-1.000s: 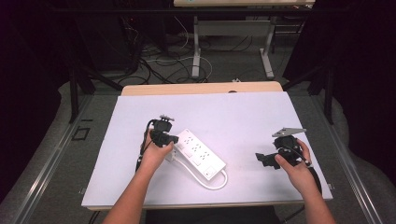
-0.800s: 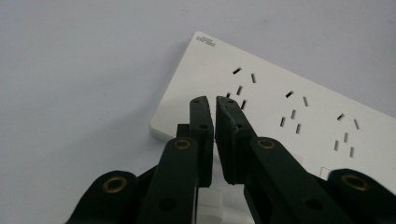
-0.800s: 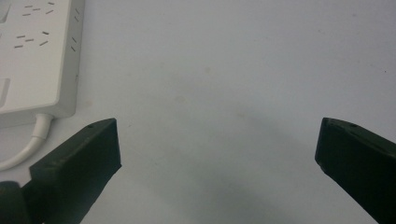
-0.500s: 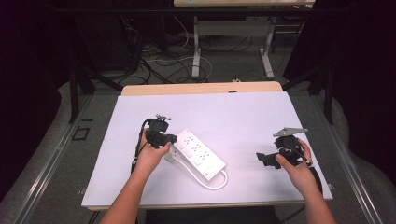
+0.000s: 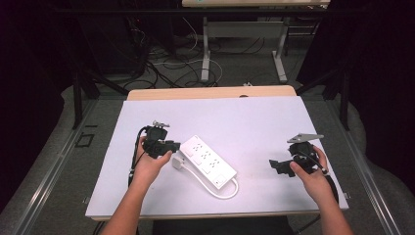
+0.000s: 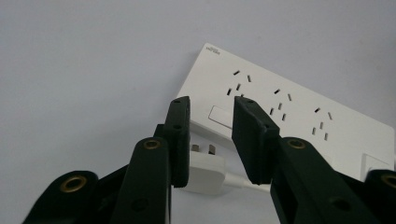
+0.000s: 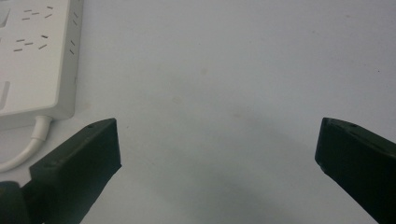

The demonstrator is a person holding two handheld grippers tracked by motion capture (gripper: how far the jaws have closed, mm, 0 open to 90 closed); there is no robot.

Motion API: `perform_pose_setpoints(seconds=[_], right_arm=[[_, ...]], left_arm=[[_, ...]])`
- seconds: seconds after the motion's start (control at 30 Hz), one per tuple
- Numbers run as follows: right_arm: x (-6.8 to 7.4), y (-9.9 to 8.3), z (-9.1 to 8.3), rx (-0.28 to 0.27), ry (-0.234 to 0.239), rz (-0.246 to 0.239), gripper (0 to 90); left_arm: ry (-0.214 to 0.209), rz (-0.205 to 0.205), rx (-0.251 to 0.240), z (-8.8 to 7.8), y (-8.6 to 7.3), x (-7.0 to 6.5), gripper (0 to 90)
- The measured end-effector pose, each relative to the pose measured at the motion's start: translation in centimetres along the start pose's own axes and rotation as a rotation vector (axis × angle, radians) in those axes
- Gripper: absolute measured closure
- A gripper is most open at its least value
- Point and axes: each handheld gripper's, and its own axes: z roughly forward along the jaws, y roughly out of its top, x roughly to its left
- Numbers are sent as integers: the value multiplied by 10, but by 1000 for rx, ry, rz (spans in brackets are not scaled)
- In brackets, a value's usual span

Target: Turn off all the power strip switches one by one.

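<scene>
A white power strip [image 5: 208, 161] lies at a slant in the middle of the white table [image 5: 244, 117]. Its white plug [image 5: 177, 164] rests flat on the table against the strip's left end. My left gripper [image 5: 171, 146] hovers just left of the strip. In the left gripper view its jaws [image 6: 212, 135] have just been opening; they stand a little apart, with nothing pressed between the pads. The plug [image 6: 203, 170] lies below and behind them, beside the strip [image 6: 289, 116]. My right gripper [image 5: 276, 166] is at the table's right, wide open [image 7: 217, 149] over bare table.
The strip's white cable [image 5: 230, 191] loops off its near end towards the table's front edge, and also appears in the right gripper view [image 7: 28, 144]. A wooden edge [image 5: 210, 92] runs along the far side. Desk legs and floor cables [image 5: 161, 63] lie beyond.
The left hand has drawn back to the left and slightly up, away from the strip's end. The right hand has stayed put.
</scene>
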Motion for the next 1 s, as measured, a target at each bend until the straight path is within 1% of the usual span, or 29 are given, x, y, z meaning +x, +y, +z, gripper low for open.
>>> perform_pose_setpoints(seconds=[0.2,0.23,0.37,0.4,0.47,0.57,0.63,0.67,0.7,0.73,0.77,0.8,0.87,1.0], right_arm=[[-1,0,0,-5,-8,2,0],[-2,0,-1,-5,-11,-2,0],[-2,0,-1,-5,-9,5,0],[-2,0,-1,-4,-7,5,0],[-2,0,-2,-6,-9,12,0],[-3,0,-2,-6,-8,5,0],[-3,0,-2,-8,-14,4,0],[-4,0,-2,-8,-13,2,0],[-4,-1,-2,-7,-11,4,0],[-4,-1,-2,-6,-9,8,0],[-4,-1,-2,-7,-10,9,0],[-4,-1,-3,-8,-14,10,0],[-4,-1,-3,-11,-14,13,0],[-6,-1,-3,-8,-21,10,0]], left_arm=[[-8,-19,-13,-9,-8,11,610],[-9,-33,-20,-11,-10,12,603],[-5,-58,-35,-18,-16,20,563],[2,-60,-35,-20,-18,22,554],[16,-71,-52,-23,-21,26,529],[36,-82,-71,-28,-26,33,483],[47,-97,-81,-30,-30,38,467],[54,-111,-81,-31,-32,41,461],[54,-114,-80,-33,-33,43,456],[64,-111,-95,-33,-35,46,454],[72,-121,-106,-34,-38,48,444],[73,-120,-104,-36,-39,51,429],[89,-127,-118,-37,-43,57,408],[121,-125,-138,-40,-50,65,313]])
